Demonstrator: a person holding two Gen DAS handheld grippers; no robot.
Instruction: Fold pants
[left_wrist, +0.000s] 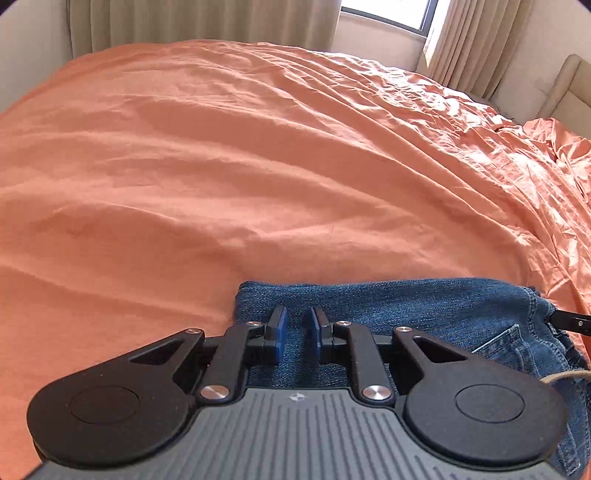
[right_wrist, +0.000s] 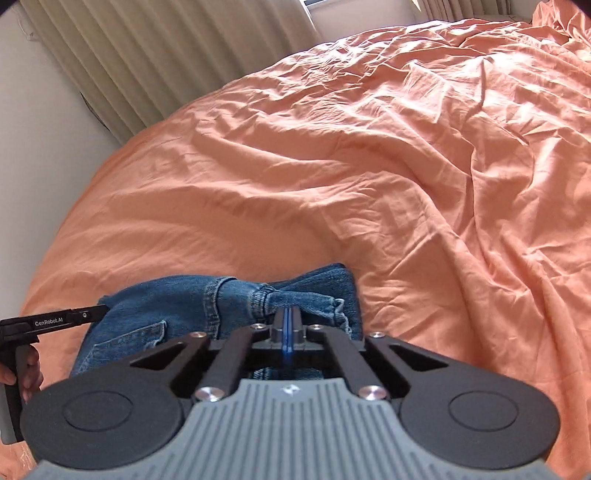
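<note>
Bedsheet: we see wrinkled salmon-orange cotton across the whole bed, creases deeper at the far right.
Curtains: we note pleated beige fabric hanging at the far wall.
Pants: we find folded blue denim with stitched pocket and hem, lying at the near edge under both tools.
Left gripper: our blue-padded black fingers stand spread just over the denim.
Right gripper: our pads are pressed together, pinching a bunched denim hem.

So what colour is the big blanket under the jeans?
Orange, a bit peachy. The bedsheet shows best in the left wrist view, spread under the jeans.
</note>
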